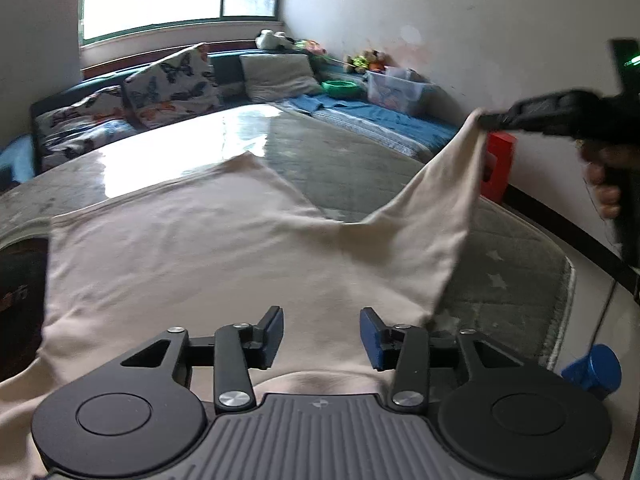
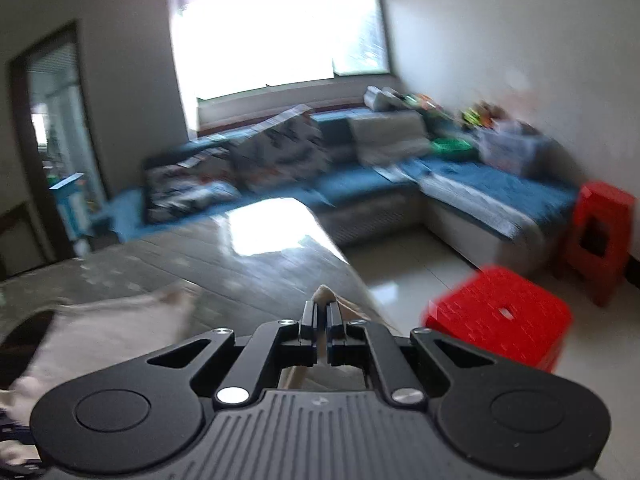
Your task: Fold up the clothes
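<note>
A cream garment lies spread on a grey-green padded table. My left gripper is open with blue pads, hovering just above the garment's near edge, holding nothing. My right gripper is at the right of the left wrist view, shut on a corner of the garment and lifting it off the table. In the right wrist view the right gripper has its jaws closed with a tip of cream cloth sticking out between them. The rest of the garment lies at the lower left.
A blue sofa with butterfly cushions and toy boxes runs along the far wall. Red plastic stools stand on the tiled floor right of the table. A blue object sits by the table's right edge.
</note>
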{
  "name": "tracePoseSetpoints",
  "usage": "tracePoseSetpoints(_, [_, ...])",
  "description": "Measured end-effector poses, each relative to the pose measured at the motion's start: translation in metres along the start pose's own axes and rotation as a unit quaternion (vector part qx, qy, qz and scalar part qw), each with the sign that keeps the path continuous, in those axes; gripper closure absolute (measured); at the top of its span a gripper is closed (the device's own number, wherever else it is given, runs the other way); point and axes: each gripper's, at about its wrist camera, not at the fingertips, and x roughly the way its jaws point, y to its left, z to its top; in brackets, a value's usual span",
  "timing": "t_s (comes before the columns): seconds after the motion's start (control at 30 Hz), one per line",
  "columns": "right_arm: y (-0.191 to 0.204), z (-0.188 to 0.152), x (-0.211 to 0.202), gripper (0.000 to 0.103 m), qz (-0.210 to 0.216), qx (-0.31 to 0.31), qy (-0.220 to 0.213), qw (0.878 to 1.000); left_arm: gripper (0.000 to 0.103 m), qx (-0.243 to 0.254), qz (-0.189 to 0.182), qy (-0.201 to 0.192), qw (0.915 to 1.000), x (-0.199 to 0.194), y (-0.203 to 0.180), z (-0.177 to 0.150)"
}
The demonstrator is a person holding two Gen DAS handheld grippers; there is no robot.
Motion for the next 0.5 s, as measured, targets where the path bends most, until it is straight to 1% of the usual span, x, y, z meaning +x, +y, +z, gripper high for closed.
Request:
tracePoseSetpoints(0.1, [0.028, 0.016, -0.017, 0.100, 0.052, -0.024, -0.015, 0.998, 0.056, -0.018, 0.019, -0.005, 0.9997, -0.011, 0.017, -0.006])
tracePoseSetpoints(0.23, [0.074, 0.026, -0.028, 0.100, 0.117, -0.070, -0.019, 0.990, 0.054, -0.051, 0.047, -0.013, 0.9975, -0.027, 0.041, -0.014])
tracePoseSetpoints(0.37, [0.125, 0.024, -0.023, 0.100, 0.176, -0.115, 0.001, 0.978, 0.054, -0.076, 0.067, -0.018, 0.9946, -0.038, 0.060, -0.022])
tracePoseSetpoints(0.5, [0.169, 0.009, -0.012, 0.100, 0.223, -0.144, 0.031, 0.964, 0.054, -0.097, 0.080, -0.017, 0.9919, -0.045, 0.073, -0.032])
